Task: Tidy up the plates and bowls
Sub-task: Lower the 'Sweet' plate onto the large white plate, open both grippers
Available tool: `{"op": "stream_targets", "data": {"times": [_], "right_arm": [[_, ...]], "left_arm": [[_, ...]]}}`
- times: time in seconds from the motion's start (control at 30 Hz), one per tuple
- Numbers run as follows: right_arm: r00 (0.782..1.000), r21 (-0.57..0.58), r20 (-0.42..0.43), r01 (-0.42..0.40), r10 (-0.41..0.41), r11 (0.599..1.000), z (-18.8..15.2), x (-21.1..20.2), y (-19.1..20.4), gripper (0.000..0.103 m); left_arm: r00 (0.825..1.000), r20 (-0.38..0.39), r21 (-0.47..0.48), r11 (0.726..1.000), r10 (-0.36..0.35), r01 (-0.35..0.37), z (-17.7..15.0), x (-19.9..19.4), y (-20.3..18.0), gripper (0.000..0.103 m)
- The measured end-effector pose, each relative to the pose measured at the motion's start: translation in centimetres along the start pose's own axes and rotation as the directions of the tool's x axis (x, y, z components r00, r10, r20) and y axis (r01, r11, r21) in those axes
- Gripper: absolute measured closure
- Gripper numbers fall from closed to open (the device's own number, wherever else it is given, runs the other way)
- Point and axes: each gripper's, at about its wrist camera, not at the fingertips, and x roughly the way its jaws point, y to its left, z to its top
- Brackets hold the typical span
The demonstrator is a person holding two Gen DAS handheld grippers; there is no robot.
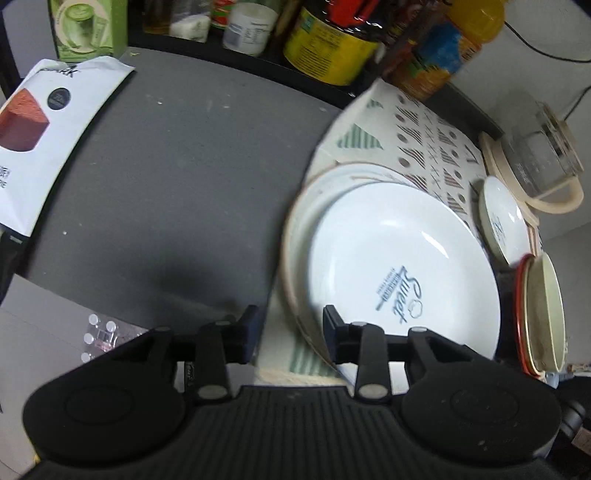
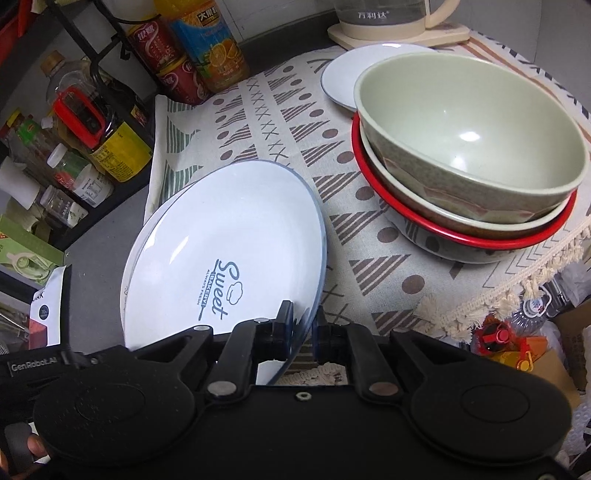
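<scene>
The white plate [image 2: 221, 258] printed with "Sweet" in blue sits tilted over the left part of the patterned cloth [image 2: 295, 122], its near rim caught between the two fingers of the right gripper [image 2: 303, 325], which has closed down on that edge so only the thickness of the rim separates the pads. In the left wrist view the same white plate [image 1: 399, 266] lies on top of a larger beige-rimmed plate [image 1: 306, 221], the two overlapping at the edge of the cloth [image 1: 424, 140] where it meets the dark grey counter [image 1: 192, 177]. The left gripper [image 1: 290, 328] hangs just in front of these plates with its fingers spread wide and nothing between them; its right finger is seen against the near rim of the white plate, though contact cannot be told. To the right of the plates stands a stack of bowls [image 2: 469, 162]: a pale green one nested in a brown one inside a red-rimmed one. Behind the stack lies a small white plate [image 2: 347, 74], and beyond it a glass kettle [image 2: 388, 18] on its cream base. Bottles and jars [image 2: 199, 48] crowd the black rack along the back left, and a white packet [image 1: 48, 133] lies on the counter's far left.
</scene>
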Motion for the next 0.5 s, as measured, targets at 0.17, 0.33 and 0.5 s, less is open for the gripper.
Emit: {"op": "stream_targets", "data": {"times": [0.17,0.33,0.5], "right_arm": [[1.0,-0.007,-0.007,-0.005,0.005,1.0,0.1,0.6,-0.1,0.092],[1.0,-0.004,-0.023,-0.011,0.01,1.0,0.5,1.6,0.0,0.09],[0.999,0.006,-0.037,-0.013,0.013,1.0,0.6,2.4,0.0,0.089]], "left_arm": [[1.0,0.006,-0.025,1.0,0.002,-0.002,0.4,0.3,0.5,0.064],[1.0,0.017,-0.04,0.999,0.022,-0.021,0.8,0.7,0.7,0.061],[0.998,0.029,-0.035,0.998,0.062,-0.061,1.5,1.2,0.5,0.056]]}}
